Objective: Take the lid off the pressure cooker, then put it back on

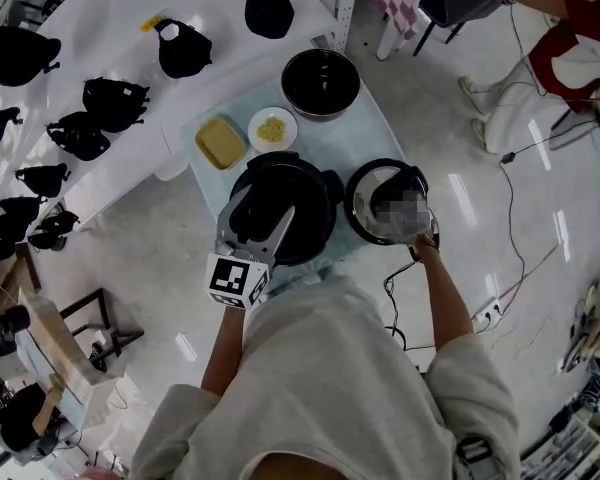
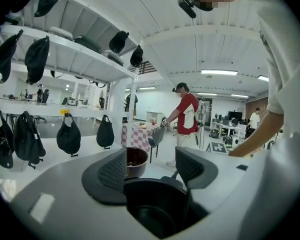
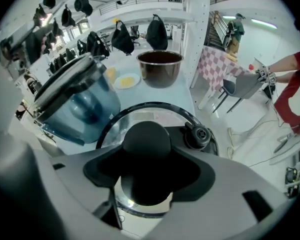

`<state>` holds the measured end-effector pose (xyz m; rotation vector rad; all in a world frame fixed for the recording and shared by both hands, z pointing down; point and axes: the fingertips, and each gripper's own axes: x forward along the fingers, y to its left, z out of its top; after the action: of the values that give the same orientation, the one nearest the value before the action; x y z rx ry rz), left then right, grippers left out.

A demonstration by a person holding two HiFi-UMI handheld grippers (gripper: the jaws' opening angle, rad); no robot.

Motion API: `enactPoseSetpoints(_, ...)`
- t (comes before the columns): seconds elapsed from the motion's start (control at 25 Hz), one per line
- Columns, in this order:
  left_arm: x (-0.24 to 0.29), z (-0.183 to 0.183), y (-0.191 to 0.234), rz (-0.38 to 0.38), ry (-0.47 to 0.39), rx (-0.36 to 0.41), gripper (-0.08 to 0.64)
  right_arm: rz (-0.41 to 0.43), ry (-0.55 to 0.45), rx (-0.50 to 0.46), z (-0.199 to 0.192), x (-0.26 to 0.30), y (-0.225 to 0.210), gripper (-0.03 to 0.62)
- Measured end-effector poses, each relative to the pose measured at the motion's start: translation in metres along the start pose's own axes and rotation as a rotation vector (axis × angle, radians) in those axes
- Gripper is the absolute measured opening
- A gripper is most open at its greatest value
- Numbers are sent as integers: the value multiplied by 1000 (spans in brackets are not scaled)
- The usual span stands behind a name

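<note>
1. The right gripper (image 3: 150,166) was clamped on the knob (image 3: 147,139) of the lid (image 1: 372,200), which was held roughly level just right of the cooker (image 1: 315,218).
2. The left gripper (image 2: 151,166), jaws apart and empty, lay over the cooker's open mouth.
3. Judged: the refit path ran straight left to the cooker, and the left gripper likely blocked it.
4. The bowl (image 1: 320,83) stood behind the cooker, well apart. The table (image 1: 375,133) edge ran beneath the lid.

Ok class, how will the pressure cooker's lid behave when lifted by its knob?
The lid looks rigid, so it probably keeps its shape. Its clear pane suggests glass: likely heavy, breakable. Held only by the knob, it may tilt.
</note>
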<state>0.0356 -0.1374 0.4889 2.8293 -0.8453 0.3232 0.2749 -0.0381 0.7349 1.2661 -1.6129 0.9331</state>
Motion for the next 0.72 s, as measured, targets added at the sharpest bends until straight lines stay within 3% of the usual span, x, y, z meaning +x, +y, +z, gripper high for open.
enactPoseSetpoints(0.44,1,7,2,-11,-22,4,291,-100,-325,28,41,-120,8,272)
enactPoseSetpoints(0.72,4,7,0,-20,-26,6,291,-137,-444,22,55,-172,15,272)
